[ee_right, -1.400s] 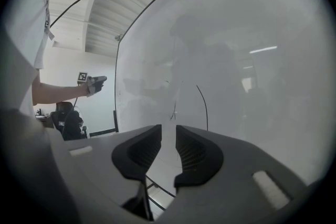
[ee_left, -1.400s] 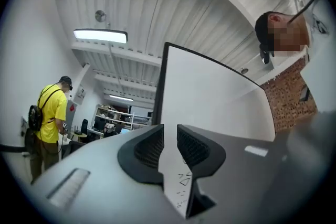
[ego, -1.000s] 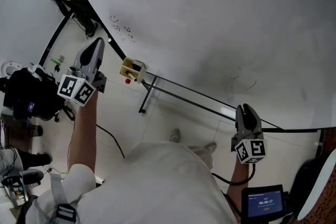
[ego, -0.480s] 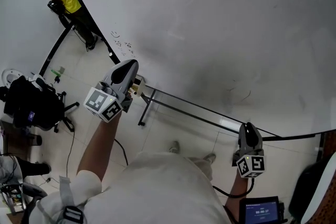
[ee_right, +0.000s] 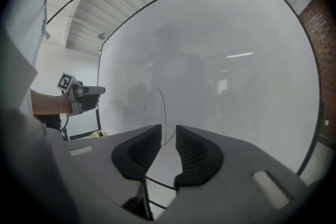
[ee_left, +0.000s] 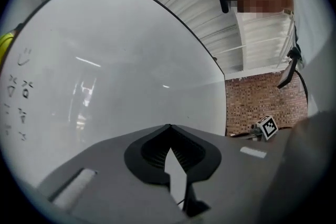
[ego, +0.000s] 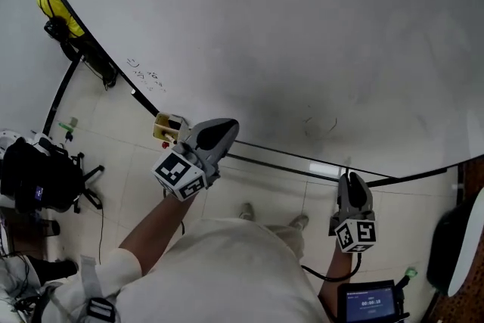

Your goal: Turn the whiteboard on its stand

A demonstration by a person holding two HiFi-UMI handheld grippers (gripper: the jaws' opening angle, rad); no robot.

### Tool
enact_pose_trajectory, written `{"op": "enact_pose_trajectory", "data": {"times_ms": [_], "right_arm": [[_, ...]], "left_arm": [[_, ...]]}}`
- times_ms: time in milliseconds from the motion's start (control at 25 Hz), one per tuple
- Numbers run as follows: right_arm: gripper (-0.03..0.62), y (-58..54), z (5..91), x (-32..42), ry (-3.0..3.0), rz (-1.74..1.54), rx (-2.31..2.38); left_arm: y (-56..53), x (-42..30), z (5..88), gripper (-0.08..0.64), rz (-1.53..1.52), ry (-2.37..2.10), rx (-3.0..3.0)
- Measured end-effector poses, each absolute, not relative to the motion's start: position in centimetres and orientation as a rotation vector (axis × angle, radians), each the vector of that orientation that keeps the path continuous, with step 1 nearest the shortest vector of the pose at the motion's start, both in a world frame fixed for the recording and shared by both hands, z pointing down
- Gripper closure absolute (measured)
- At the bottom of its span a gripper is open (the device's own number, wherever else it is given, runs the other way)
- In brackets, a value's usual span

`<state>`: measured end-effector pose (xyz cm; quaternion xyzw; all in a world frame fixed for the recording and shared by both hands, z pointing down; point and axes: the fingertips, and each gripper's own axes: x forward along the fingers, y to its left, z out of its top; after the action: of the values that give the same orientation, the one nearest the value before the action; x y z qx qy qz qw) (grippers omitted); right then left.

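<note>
Approach step, I judge: left claw [ego: 221, 129] shut and empty, right claw [ego: 352, 181] narrowly parted and empty, both by the whiteboard [ego: 302, 34] lower edge; next, push it round.

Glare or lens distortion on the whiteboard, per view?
Head view: whiteboard shows no hard glare, its edges bowed by the lens. Left gripper view: fisheye, dark corners, ceiling-light streaks reflected on it. Right gripper view: same vignette, a light strip and murky room reflections on it.
</note>
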<state>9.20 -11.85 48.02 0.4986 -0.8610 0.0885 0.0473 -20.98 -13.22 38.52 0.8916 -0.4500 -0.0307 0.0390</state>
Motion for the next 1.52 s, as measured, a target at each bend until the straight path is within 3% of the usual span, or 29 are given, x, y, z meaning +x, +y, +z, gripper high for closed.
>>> {"op": "enact_pose_trajectory", "data": {"times_ms": [680, 1520], "right_arm": [[0.514, -11.2, 47.5, 20.2, -2.533, 0.24, 1.715], [0.514, -9.2, 48.5, 39.6, -2.561, 0.341, 1.683]], "left_arm": [[-14.3, -4.4, 43.5, 0.54, 0.037, -1.045, 2.807], [-12.2, 14.4, 44.3, 0.54, 0.107, -1.104, 2.69]]}}
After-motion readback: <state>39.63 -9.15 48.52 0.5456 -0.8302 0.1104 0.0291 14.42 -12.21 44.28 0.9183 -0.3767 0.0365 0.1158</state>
